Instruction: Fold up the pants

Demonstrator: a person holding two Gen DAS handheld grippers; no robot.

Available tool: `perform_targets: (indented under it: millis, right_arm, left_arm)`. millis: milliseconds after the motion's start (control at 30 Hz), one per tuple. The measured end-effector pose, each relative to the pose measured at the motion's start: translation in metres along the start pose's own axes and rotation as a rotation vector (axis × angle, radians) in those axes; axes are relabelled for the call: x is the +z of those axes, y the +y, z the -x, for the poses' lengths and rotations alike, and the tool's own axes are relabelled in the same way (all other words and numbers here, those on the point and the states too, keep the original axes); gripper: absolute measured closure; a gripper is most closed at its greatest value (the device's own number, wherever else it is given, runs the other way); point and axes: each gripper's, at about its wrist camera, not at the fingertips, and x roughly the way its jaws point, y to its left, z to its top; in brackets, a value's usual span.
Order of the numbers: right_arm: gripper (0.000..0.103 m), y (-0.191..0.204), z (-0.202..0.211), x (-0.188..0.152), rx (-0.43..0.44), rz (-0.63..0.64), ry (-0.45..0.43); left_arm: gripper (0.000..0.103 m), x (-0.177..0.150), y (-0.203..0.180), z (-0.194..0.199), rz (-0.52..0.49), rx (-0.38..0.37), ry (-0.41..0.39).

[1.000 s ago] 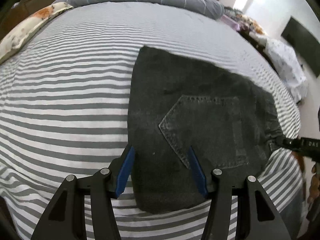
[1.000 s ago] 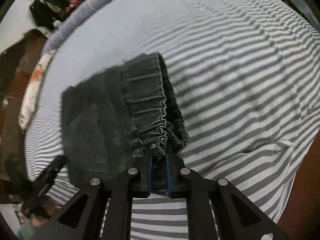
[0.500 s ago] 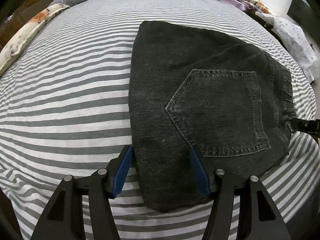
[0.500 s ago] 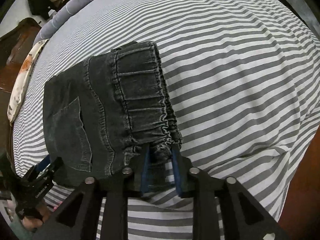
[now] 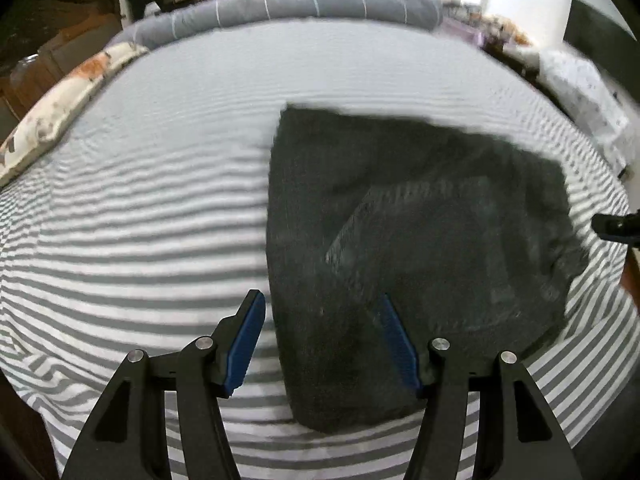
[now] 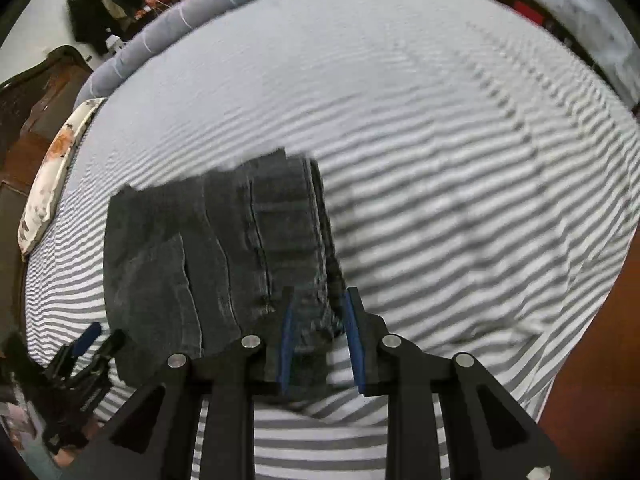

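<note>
Dark grey jeans [image 5: 420, 240] lie folded in a compact rectangle on the striped bed, back pocket up. They also show in the right wrist view [image 6: 224, 260], elastic waistband toward me. My left gripper [image 5: 320, 312] is open, its fingers straddling the near left corner of the jeans. My right gripper [image 6: 318, 316] is open, its blue pads either side of the waistband corner, not clamped on it. The right gripper's tip [image 5: 616, 226] shows at the right edge of the left wrist view; the left gripper [image 6: 86, 356] shows low left in the right wrist view. Both views are blurred.
The grey-and-white striped bedsheet [image 5: 140, 220] covers the bed. A grey bolster [image 5: 304, 4] lies along the far edge and a floral pillow [image 5: 68, 100] at the far left. Cluttered fabric [image 5: 580, 92] sits beyond the right side.
My right gripper has opened and let go of the waistband. Both grippers have pulled back and up from the jeans, which lie still on the bed.
</note>
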Motion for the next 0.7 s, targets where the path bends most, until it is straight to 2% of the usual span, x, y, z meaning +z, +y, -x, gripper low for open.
perform_targets:
  millis: [100, 233, 367, 700]
  right_arm:
    - [0.080, 0.011, 0.002, 0.011, 0.000, 0.057, -0.027]
    - [0.080, 0.032, -0.006, 0.023, -0.007, 0.127, -0.031]
    - [0.080, 0.037, -0.012, 0.031, -0.020, 0.163, -0.040]
    - [0.080, 0.039, -0.031, 0.044, -0.053, 0.200, -0.042]
  left_arm:
    - [0.043, 0.012, 0.006, 0.010, 0.017, -0.016, -0.058]
    - [0.043, 0.039, 0.010, 0.007, -0.008, -0.023, -0.079]
    - [0.043, 0.056, 0.016, 0.002, -0.023, -0.022, -0.073]
    - [0.043, 0.110, 0.004, -0.047, -0.016, -0.051, -0.007]
